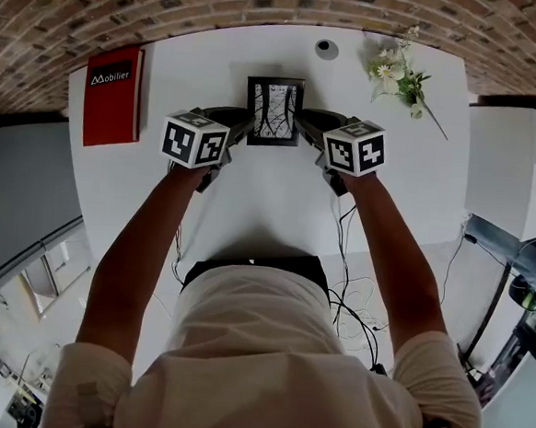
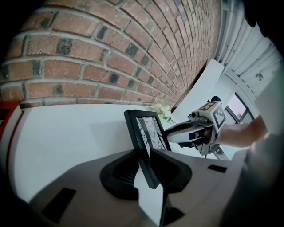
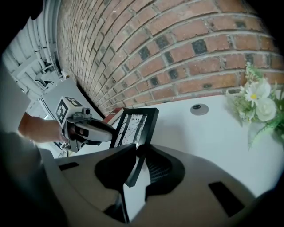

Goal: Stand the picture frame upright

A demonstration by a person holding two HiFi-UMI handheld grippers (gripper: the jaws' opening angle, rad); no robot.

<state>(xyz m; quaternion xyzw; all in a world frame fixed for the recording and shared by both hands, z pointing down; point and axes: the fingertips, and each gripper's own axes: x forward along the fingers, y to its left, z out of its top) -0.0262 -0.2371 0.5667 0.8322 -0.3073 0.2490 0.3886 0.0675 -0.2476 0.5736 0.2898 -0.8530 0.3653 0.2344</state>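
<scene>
A black picture frame (image 1: 274, 112) with a black-and-white print rests tilted on the white table (image 1: 269, 195) near the brick wall, its face turned up toward me. My left gripper (image 1: 243, 125) holds its left edge and my right gripper (image 1: 305, 122) holds its right edge. In the left gripper view the frame's edge (image 2: 148, 133) runs between the jaws, and the pads (image 2: 141, 156) press on it. The right gripper view shows the other edge (image 3: 135, 126) pinched the same way. Each gripper also appears across the frame in the other's view: the right gripper (image 2: 195, 133) and the left gripper (image 3: 84, 128).
A red book (image 1: 112, 95) lies at the table's left. A spray of white flowers (image 1: 399, 80) lies at the back right, and a small round grey cap (image 1: 326, 48) sits behind the frame. The brick wall (image 1: 266, 5) runs close behind. Cables hang below the near edge.
</scene>
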